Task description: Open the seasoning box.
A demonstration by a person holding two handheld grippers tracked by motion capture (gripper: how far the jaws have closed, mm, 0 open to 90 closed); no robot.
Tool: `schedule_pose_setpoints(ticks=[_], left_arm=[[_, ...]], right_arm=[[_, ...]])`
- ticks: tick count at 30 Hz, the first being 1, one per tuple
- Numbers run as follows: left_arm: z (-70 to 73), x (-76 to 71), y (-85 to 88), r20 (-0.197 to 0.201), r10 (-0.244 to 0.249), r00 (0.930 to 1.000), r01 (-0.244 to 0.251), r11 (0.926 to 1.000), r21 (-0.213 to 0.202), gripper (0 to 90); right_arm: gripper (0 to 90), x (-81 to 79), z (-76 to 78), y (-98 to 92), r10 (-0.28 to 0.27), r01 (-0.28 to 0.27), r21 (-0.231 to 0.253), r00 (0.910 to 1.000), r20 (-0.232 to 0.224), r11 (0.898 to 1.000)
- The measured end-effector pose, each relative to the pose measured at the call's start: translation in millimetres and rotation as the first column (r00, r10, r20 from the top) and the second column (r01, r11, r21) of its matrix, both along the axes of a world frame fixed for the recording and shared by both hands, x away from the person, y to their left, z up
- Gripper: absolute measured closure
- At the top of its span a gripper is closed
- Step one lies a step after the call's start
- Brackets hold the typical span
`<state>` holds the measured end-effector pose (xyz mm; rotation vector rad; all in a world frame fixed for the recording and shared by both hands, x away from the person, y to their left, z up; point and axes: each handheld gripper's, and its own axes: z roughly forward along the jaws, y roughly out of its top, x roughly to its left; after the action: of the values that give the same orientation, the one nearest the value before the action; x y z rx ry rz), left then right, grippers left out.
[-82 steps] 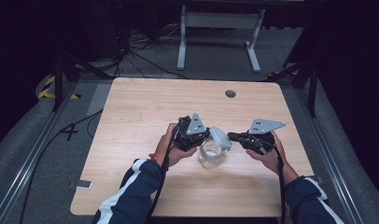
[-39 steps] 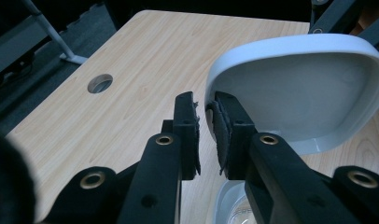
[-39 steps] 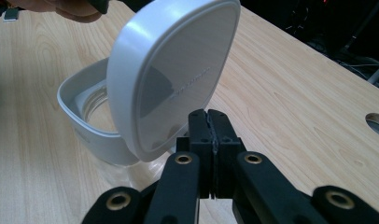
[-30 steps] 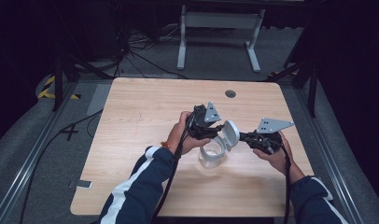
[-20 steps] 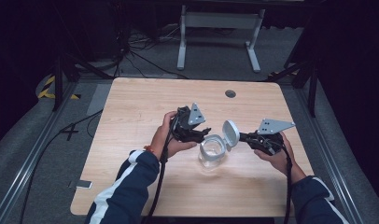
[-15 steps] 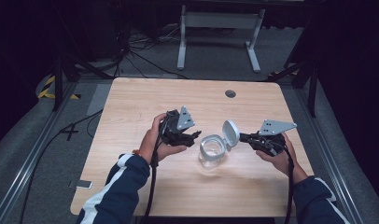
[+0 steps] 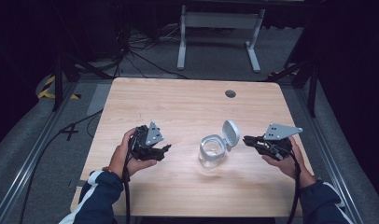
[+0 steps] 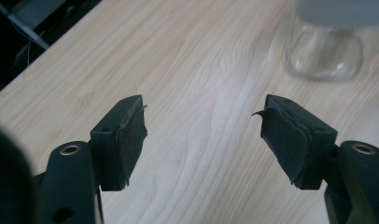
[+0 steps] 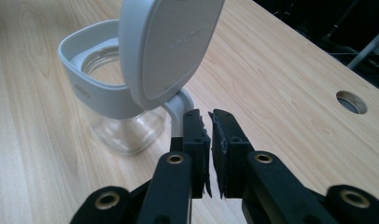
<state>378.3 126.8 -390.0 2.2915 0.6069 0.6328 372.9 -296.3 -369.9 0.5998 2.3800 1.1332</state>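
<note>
My left gripper (image 7: pixel 166 148) sits in my left hand (image 7: pixel 124 156), well off to the left of the jar (image 7: pixel 211 152), low over the wooden table (image 7: pixel 178 107). Its jaws are wide apart with nothing between them, and in the left gripper view I see only bare wood in the gap (image 8: pixel 204 128), with the jar's glass bottom (image 8: pixel 325 51) farther ahead and to the right. The pads (image 8: pixel 131 135) look a bit frayed at the edges. The jar stands upright on the table, a little right of the middle and nearer my side. It is clear glass with a white ring (image 9: pixel 101 91) around its mouth. Its white lid (image 7: pixel 231 132) is flipped up and stands open on the jar's right side, held on by a hinge (image 9: pixel 180 105). I can look down into the open mouth. My right gripper (image 7: pixel 247 139) is in my right hand (image 7: pixel 285 161), just to the right of the jar. Its jaws are pressed almost together, with only a thin slit between the pads, and they hold nothing. In the right gripper view the tips (image 9: pixel 211 119) are just beside the hinge, under the raised lid (image 9: pixel 171 44), but I cannot tell if they touch it. Farther past the jar there is a round hole (image 7: pixel 230 93) in the table.
</note>
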Motion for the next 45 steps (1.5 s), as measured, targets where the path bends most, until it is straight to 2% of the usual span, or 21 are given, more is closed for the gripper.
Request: schedule_pose_setpoints(ticks=[2, 3, 6, 12, 16, 19, 20, 21, 24, 25, 26, 28, 30, 34, 36, 39, 40, 41, 43, 44, 45], left_arm=[[-3.2, -1.2, 3.3, -0.007, 0.006, 1.0, -0.005, 0.9999, 0.01, 30.9], [-5.0, -2.5, 5.9, -0.014, 0.007, 0.9999, -0.007, 0.9996, 0.027, 30.3], [-12.8, -7.0, 14.0, -0.024, 0.012, 0.9996, -0.011, 0.9983, 0.057, 29.7], [-23.5, -13.6, 26.7, -0.047, 0.022, 0.9986, -0.018, 0.9965, 0.082, 29.6], [-30.8, -17.2, 32.7, -0.059, 0.021, 0.998, -0.017, 0.9976, 0.067, 30.1], [-36.1, -19.0, 38.3, -0.068, 0.028, 0.9973, -0.023, 0.9964, 0.081, 29.6], [-39.6, -19.9, 41.8, -0.08, 0.037, 0.9961, -0.031, 0.9967, 0.075, 29.5], [-39.6, -19.9, 41.8, -0.08, 0.037, 0.9961, -0.031, 0.9967, 0.075, 29.4], [-47.2, -21.1, 50.5, -0.1, 0.053, 0.9936, -0.047, 0.9965, 0.069, 28.6], [-47.2, -21.1, 50.5, -0.1, 0.053, 0.9936, -0.047, 0.9965, 0.069, 28.5], [-51.0, -21.7, 54.8, -0.109, 0.054, 0.9926, -0.047, 0.9969, 0.064, 28.2], [-54.5, -22.8, 57.2, -0.124, 0.056, 0.9908, -0.049, 0.997, 0.061, 28.0], [-58.5, -24.5, 59.5, -0.119, 0.06, 0.991, -0.054, 0.9968, 0.058, 27.9], [-65.4, -26.7, 67.9, -0.143, 0.061, 0.9879, -0.058, 0.998, 0.024, 27.1], [-71.0, -27.4, 73.0, -0.157, 0.077, 0.9845, -0.079, 0.9968, -0.008, 26.7], [-77.7, -29.7, 77.8, -0.18, 0.084, 0.9801, -0.088, 0.996, -0.015, 26.6], [-80.9, -30.7, 80.2, -0.181, 0.086, 0.9797, -0.096, 0.9945, -0.043, 26.5], [-81.8, -31.0, 83.4, -0.192, 0.086, 0.9777, -0.098, 0.9938, -0.053, 25.7], [-85.2, -31.6, 88.0, -0.204, 0.091, 0.9746, -0.113, 0.9891, -0.095, 24.7], [-85.2, -31.6, 88.0, -0.204, 0.091, 0.9746, -0.113, 0.9891, -0.095, 23.8], [-88.0, -32.3, 92.1, -0.209, 0.093, 0.9734, -0.121, 0.9851, -0.123, 23.2]], right_arm=[[81.5, -1.6, -0.2, -1.1, -0.004, 0.004, -0.006, 1.0, -0.002, 1.0], [80.8, -4.7, -1.5, -4.1, -0.011, 0.011, -0.034, 0.9999, 0.001, 0.999], [79.6, -8.1, -4.1, -9.4, -0.022, 0.022, -0.052, 0.9997, -0.005, 0.998], [77.2, -15.1, -9.9, -23.8, -0.053, 0.052, -0.074, 0.9985, -0.013, 0.996], [74.9, -18.9, -14.3, -30.7, -0.059, 0.058, -0.09, 0.9981, -0.018, 0.994], [70.7, -22.1, -19.2, -37.8, -0.072, 0.069, -0.1, 0.9971, -0.024, 0.993], [65.4, -24.7, -22.6, -44.0, -0.087, 0.084, -0.097, 0.9959, -0.024, 0.992], [65.4, -24.7, -22.6, -44.0, -0.087, 0.084, -0.097, 0.9959, -0.024, 0.992], [55.3, -30.4, -28.3, -55.8, -0.106, 0.103, -0.089, 0.994, -0.027, 0.991], [55.3, -30.4, -28.3, -55.8, -0.106, 0.103, -0.089, 0.994, -0.027, 0.991], [48.9, -33.5, -33.4, -62.8, -0.129, 0.125, -0.113, 0.9913, -0.028, 0.986], [47.0, -34.5, -35.6, -65.1, -0.139, 0.134, -0.122, 0.9898, -0.032, 0.983], [45.8, -38.4, -43.4, -72.4, -0.166, 0.159, -0.139, 0.9851, -0.044, 0.978], [43.1, -46.9, -56.6, -86.5, -0.196, 0.185, -0.148, 0.9785, -0.064, 0.972], [39.9, -52.1, -64.5, -96.3, -0.228, 0.218, -0.118, 0.9707, -0.077, 0.969], [36.7, -56.3, -73.6, -106.3, -0.26, 0.251, -0.099, 0.9618, -0.085, 0.963], [36.2, -58.1, -76.1, -110.1, -0.268, 0.262, -0.071, 0.9579, -0.102, 0.962], [35.6, -60.0, -78.9, -114.6, -0.271, 0.267, -0.052, 0.955, -0.12, 0.962], [33.8, -63.4, -83.2, -119.9, -0.286, 0.282, -0.051, 0.9495, -0.129, 0.958], [33.2, -64.7, -85.7, -122.8, -0.294, 0.292, -0.039, 0.9451, -0.142, 0.956], [32.3, -66.0, -88.6, -124.7, -0.311, 0.309, -0.039, 0.9376, -0.155, 0.95]])
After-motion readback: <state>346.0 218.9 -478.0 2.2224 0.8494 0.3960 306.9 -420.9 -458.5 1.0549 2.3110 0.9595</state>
